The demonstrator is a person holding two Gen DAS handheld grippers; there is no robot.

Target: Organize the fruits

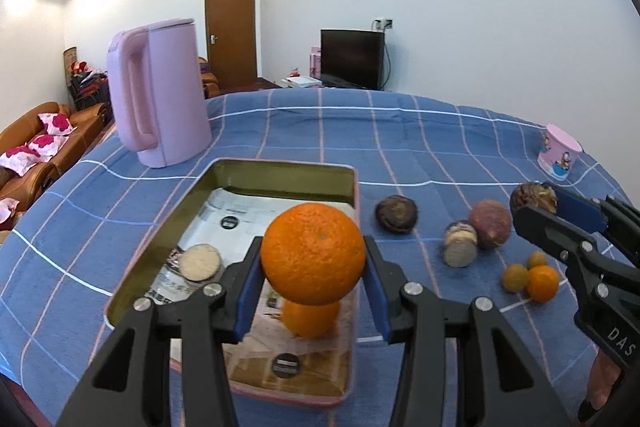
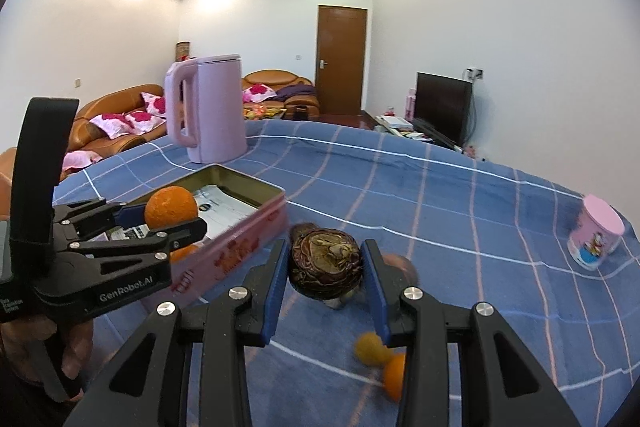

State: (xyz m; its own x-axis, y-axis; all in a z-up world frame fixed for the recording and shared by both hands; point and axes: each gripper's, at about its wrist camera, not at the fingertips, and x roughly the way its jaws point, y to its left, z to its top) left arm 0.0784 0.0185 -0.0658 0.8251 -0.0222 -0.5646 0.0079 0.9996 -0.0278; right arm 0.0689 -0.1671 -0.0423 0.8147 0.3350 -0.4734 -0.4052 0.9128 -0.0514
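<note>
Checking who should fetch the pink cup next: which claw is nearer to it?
Right. The right claw, shut on a brown fruit, hangs on the pink cup's side of the table; the left claw holds an orange over the tin, farther off.

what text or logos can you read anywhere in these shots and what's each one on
"GenRobot.AI": on the body of the left gripper, seen from the right wrist view.
"DAS", cut off by the frame edge: on the body of the right gripper, seen from the left wrist view.
Small white print on the left gripper's rear edge: too small to read.
Printed paper in the tin box: blurred, unreadable.
Red marks on the tin's outer wall: unreadable.
</note>
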